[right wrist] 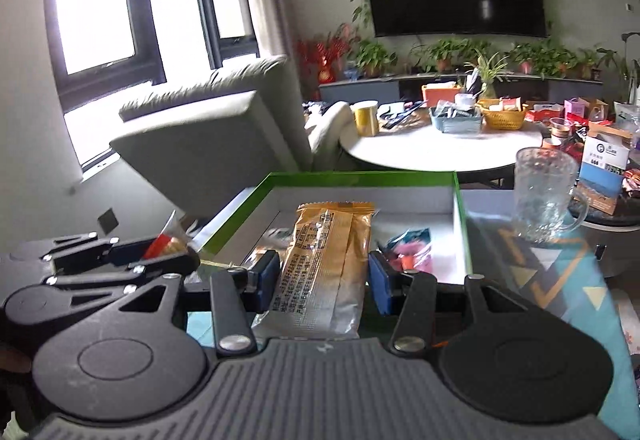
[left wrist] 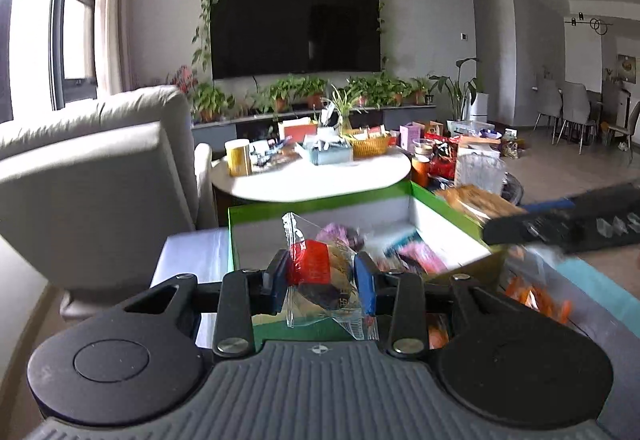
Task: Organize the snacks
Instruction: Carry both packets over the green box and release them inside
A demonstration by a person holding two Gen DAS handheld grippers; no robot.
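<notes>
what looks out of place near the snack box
A clear glass mug stands just outside the green-rimmed box, right beside its right wall, the only non-snack there. Both held packets, the red one and the orange one, look intact.

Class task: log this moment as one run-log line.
left gripper: shut on clear-wrapped snack | right gripper: shut on orange snack packet | green-rimmed box: ahead
</notes>
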